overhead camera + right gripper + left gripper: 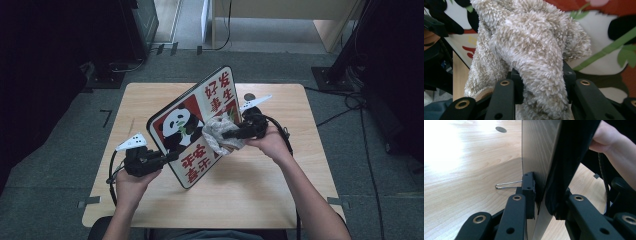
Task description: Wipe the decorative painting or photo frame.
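**Desk:** What is going on at the centre of the high view?

**Caption writer:** You hold a panda picture board (pixel 192 127) tilted on its lower edge on the wooden table (pixel 260 192), printed face turned toward the right of the frame. Your left gripper (pixel 167 156), at lower left of the frame, is clamped on the board's lower left edge. The left gripper view shows one jaw on the pale wood-grain back (pixel 536 150) and the other on the dark front side.

**Desk:** Why grip it there?

**Caption writer:** As I read it, that pinch keeps the board propped up and steady so its face stays free for wiping. A thin wire stand (pixel 507 185) sticks out low behind the board, over the table.

**Desk:** And your right hand?

**Caption writer:** Your right gripper (pixel 227 134), just right of centre, is clenched on a fluffy beige cloth (pixel 217 132). The right gripper view has the cloth (pixel 534 57) bunched between both jaws, bulging past them against the board's red, white and green print (pixel 604 50).

**Desk:** Why bunched?

**Caption writer:** My judgement is that a wad gives a soft pad, so only fabric rubs the picture, not the jaws.

**Desk:** Anything else in view?

**Caption writer:** A small dark round spot (pixel 249 97) lies on the table beyond the board.
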Action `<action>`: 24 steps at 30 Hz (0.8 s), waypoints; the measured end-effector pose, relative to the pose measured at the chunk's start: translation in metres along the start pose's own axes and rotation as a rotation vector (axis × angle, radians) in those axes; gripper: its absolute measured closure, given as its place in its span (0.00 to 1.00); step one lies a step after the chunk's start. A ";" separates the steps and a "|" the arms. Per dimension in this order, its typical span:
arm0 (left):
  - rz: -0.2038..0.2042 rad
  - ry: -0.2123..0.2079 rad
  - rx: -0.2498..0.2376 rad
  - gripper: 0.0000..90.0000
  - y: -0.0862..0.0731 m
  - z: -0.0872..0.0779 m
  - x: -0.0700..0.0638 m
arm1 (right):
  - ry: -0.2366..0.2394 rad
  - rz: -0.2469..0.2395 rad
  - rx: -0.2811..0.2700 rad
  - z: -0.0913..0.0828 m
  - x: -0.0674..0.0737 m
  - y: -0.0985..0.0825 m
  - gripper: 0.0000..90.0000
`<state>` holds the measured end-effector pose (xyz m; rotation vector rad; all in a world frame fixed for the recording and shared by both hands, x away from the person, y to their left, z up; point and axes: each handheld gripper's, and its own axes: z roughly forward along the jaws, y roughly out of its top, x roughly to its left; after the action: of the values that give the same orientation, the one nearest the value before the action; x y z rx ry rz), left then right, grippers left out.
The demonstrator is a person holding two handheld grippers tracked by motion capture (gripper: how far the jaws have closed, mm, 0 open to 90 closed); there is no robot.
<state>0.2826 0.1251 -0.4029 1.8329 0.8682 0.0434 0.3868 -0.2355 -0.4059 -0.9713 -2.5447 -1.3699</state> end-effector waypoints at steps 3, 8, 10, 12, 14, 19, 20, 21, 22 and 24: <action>-0.001 0.000 0.000 0.85 0.000 0.000 0.000 | 0.005 0.012 0.009 0.003 -0.002 -0.005 0.74; -0.001 -0.001 -0.001 0.85 0.000 0.000 0.000 | 0.009 0.023 0.011 0.007 -0.004 -0.014 0.74; -0.002 -0.002 -0.001 0.85 0.000 0.000 0.000 | 0.010 0.032 0.019 0.009 -0.005 -0.018 0.73; -0.002 -0.002 -0.002 0.85 0.000 0.000 0.000 | 0.010 0.038 0.036 0.011 -0.007 -0.021 0.73; -0.002 -0.002 -0.002 0.85 0.000 0.000 0.000 | 0.009 0.036 0.039 0.013 -0.008 -0.024 0.73; -0.002 -0.002 -0.003 0.85 0.000 0.000 0.000 | 0.006 0.036 0.045 0.017 -0.010 -0.032 0.73; -0.002 -0.003 -0.003 0.85 0.000 0.001 0.000 | 0.002 0.040 0.050 0.017 -0.011 -0.034 0.73; -0.002 -0.005 -0.003 0.85 0.000 0.001 0.000 | 0.004 0.042 0.051 0.018 -0.012 -0.035 0.73; -0.004 -0.007 -0.002 0.84 0.000 0.001 0.000 | 0.005 0.046 0.052 0.018 -0.012 -0.037 0.73; -0.004 -0.006 -0.004 0.84 0.000 0.001 0.000 | 0.004 0.042 0.043 0.020 -0.013 -0.040 0.73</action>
<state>0.2824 0.1243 -0.4036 1.8271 0.8670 0.0366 0.3783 -0.2421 -0.4508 -1.0073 -2.5250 -1.2996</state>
